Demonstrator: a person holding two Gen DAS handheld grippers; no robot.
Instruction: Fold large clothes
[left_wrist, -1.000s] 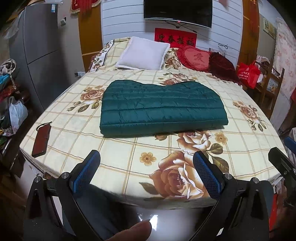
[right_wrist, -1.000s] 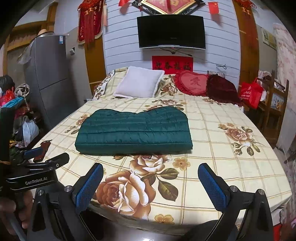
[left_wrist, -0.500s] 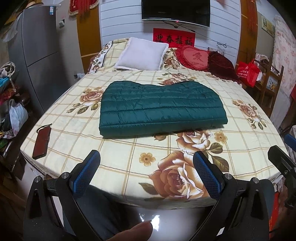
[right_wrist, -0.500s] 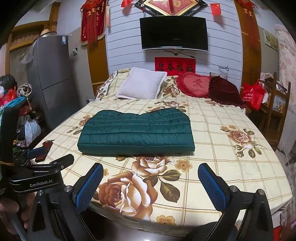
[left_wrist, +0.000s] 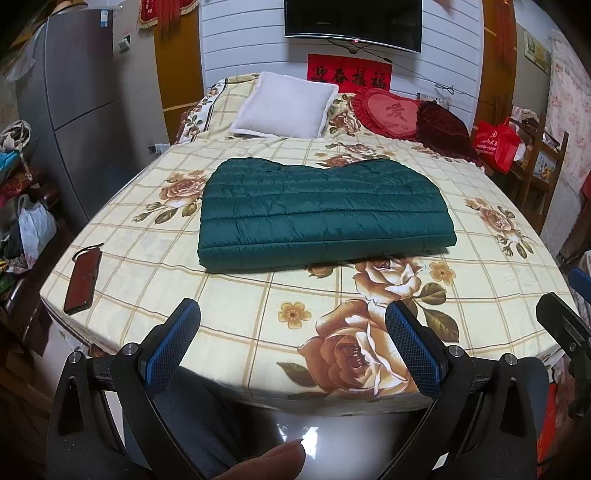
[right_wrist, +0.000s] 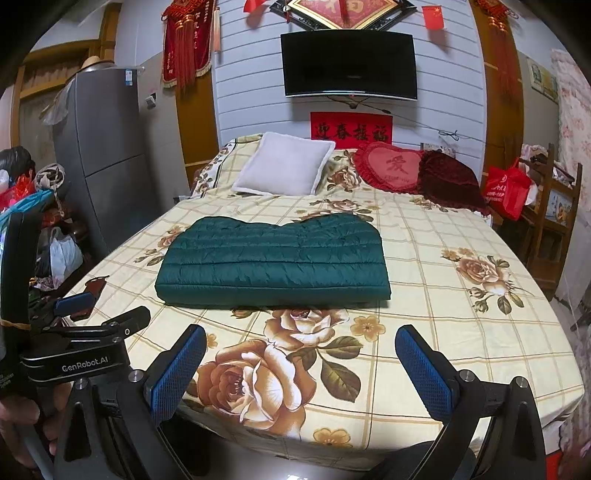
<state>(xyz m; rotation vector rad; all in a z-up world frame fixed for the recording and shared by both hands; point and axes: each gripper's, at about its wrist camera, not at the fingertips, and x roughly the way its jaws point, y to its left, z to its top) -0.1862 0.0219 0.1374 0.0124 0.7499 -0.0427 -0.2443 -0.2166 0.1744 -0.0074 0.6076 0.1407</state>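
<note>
Over the last second both grippers have drawn back a little and tipped up — in the right wrist view more of the wall above the TV (right_wrist: 349, 64) shows than before, and in the left wrist view the near edge of the bed (left_wrist: 236, 291) sits slightly higher. Nothing on the bed has shifted. The left gripper (left_wrist: 291, 343) hangs off the near edge with its blue-padded fingers (left_wrist: 173, 345) spread wide and nothing between them; the right gripper (right_wrist: 301, 373) is the same, fingers well apart and empty. The jacket (left_wrist: 321, 212) lies folded on the middle of the floral sheet, a dark green quilted slab, wider than deep, its near edge a thick straight fold and its far edge dipping in the middle between two rounded humps. Its stitch lines run left to right. It looks neat and flat, well apart from both grippers. A white pillow (left_wrist: 286, 105) leans at the far end, red cushions (left_wrist: 393, 112) to its right, and a dark red phone case (left_wrist: 83, 280) rests near the left edge of the bed.
</note>
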